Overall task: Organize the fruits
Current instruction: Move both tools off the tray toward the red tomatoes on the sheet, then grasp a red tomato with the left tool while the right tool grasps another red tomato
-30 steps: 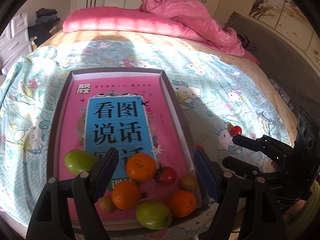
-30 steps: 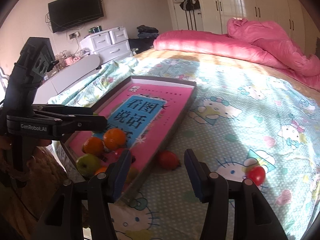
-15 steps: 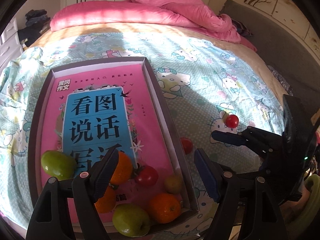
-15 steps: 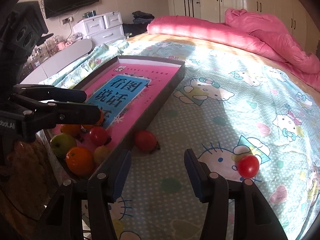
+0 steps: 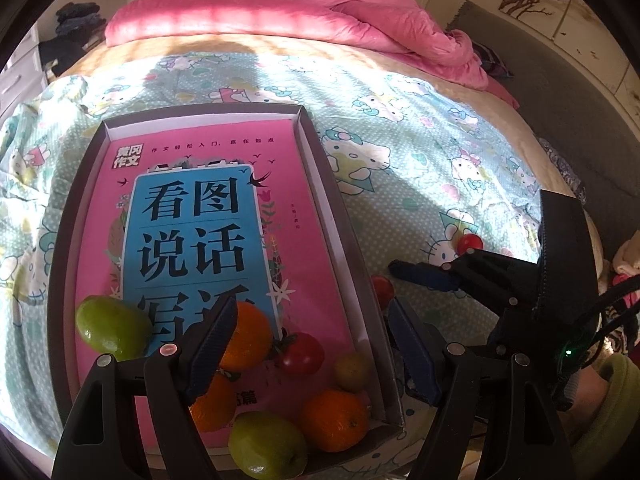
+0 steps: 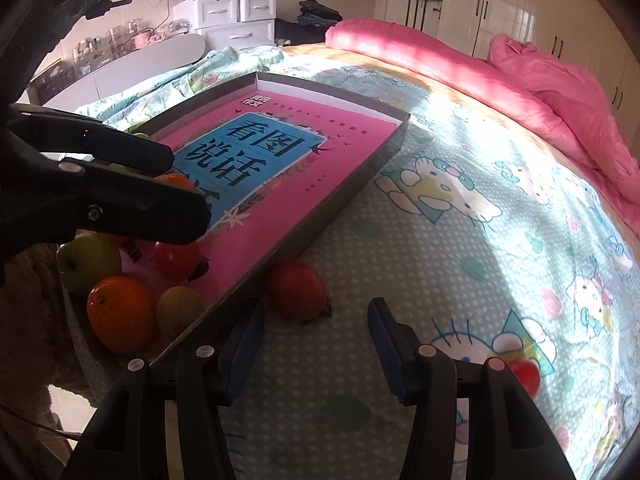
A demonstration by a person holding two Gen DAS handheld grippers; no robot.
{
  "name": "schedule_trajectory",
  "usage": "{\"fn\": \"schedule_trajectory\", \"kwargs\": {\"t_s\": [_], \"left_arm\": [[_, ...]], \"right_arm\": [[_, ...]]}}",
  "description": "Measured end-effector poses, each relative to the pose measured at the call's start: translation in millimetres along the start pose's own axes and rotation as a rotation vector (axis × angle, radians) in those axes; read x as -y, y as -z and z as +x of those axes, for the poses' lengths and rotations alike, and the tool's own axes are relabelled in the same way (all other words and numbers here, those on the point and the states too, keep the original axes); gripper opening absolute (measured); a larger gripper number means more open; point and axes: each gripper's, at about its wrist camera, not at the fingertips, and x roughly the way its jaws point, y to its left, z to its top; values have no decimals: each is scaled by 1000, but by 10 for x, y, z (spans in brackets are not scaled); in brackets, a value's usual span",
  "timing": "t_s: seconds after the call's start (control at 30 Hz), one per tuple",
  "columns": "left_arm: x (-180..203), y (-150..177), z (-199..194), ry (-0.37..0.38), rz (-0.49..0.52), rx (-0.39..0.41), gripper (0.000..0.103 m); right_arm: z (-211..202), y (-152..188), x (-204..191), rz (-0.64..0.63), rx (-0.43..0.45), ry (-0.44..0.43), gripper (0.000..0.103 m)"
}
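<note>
A shallow grey box with a pink book inside lies on the bed. Its near end holds oranges, green apples, a red tomato and a small yellow-green fruit. My left gripper is open and empty above these fruits. A red tomato lies on the sheet beside the box wall. My right gripper is open and empty, just short of it. A second small tomato lies on the sheet to the right, also in the left wrist view.
The bed has a Hello Kitty sheet and a pink quilt at the far end. White drawers and a white desk stand left of the bed. Wardrobes line the far wall.
My right gripper has moved forward and down toward the loose tomato beside the box. My left gripper has shifted slightly over the fruits; both stay open.
</note>
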Motion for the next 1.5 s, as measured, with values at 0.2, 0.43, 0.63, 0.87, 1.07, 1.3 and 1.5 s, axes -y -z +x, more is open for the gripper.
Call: {"fn": "schedule_trajectory", "kwargs": {"t_s": [0.2,0.43,0.63,0.87,1.07,1.3,1.5], "left_arm": [[31,-16,29,6,6,-4,79],[165,-35,65,35,34,4,79],[451,-76,156,82,84,-1,79],[921,-169,343,113,158,-16,79],[1280,-213,553,137,219,-48,79],[1587,-299,776,136,265,-61,79],[1714,-352,965,113,285,-69,79]], "right_arm": [[60,-44,13,5,-5,-49,30],[-83,4,197,115,8,-92,29],[-419,108,578,281,75,-88,29],[-786,295,1018,412,126,1,29],[-998,434,1266,489,153,45,29],[-1092,501,1412,543,163,68,29],[-1150,581,1521,574,170,98,29]]}}
